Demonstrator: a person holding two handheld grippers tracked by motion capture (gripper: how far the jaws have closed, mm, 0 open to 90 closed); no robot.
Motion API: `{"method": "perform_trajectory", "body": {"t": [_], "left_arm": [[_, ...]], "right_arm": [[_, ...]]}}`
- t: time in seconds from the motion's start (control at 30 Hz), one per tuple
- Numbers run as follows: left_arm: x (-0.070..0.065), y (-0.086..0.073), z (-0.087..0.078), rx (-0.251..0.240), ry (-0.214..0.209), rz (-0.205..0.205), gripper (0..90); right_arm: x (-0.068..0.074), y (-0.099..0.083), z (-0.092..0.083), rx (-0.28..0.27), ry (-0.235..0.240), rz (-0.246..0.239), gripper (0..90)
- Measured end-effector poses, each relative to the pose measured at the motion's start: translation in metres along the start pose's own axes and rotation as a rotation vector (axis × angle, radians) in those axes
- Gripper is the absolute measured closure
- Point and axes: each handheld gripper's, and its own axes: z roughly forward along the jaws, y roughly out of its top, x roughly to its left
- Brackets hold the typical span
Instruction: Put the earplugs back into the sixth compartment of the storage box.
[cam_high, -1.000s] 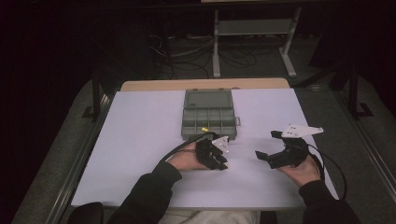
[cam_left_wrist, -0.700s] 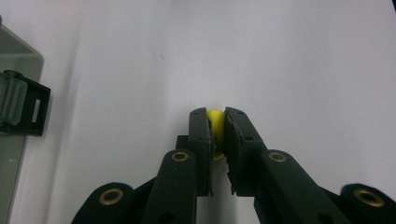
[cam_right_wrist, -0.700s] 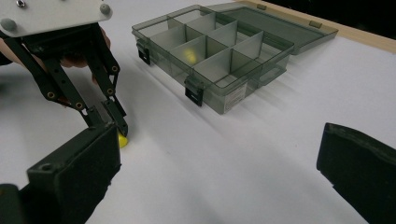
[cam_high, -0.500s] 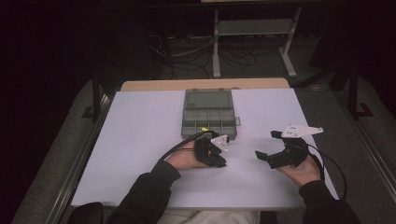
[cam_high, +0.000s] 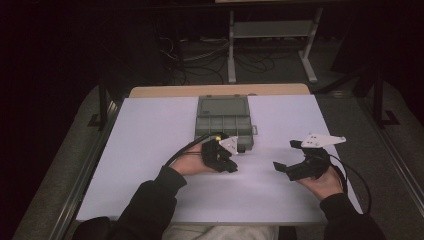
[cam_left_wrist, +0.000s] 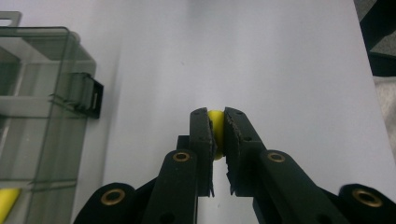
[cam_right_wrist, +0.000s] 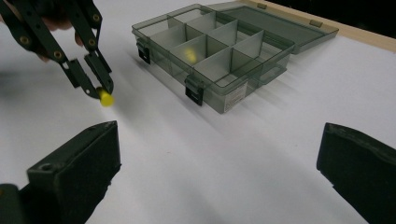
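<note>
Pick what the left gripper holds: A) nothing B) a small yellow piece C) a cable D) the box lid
B: the left gripper is shut on the yellow piece, which also shows at its tips in the right gripper view, beside the open box.

You had one camera high above your side, looking forward and down over the whole table (cam_high: 150, 150). One rode each gripper, close and low along its jaws. All three views shared the compartment box (cam_high: 223, 119) (cam_left_wrist: 42, 121) (cam_right_wrist: 219, 51).
</note>
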Motion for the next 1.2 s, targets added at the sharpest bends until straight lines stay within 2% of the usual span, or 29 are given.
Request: {"method": "perform_trajectory", "body": {"t": [0.23,0.6,0.87,1.0,1.2], "left_arm": [[0.007,0.002,-0.021,-0.01,0.017,-0.012,82.0],[0.021,0.011,-0.049,-0.009,0.055,-0.007,82.2],[0.033,0.015,-0.068,-0.014,0.09,-0.027,82.4],[0.041,0.014,-0.073,-0.025,0.108,-0.044,82.4],[0.051,0.012,-0.072,-0.013,0.124,-0.052,82.3]], "right_arm": [[0.0,0.0,0.0,0.002,0.0,0.002,0.0],[0.0,0.0,0.001,0.005,0.002,0.002,0.0],[0.0,0.0,0.001,0.004,0.002,0.0,0.0],[0.0,0.0,0.001,0.004,0.002,0.001,0.0],[0.0,0.0,0.001,0.007,0.004,0.002,0.0]]}}
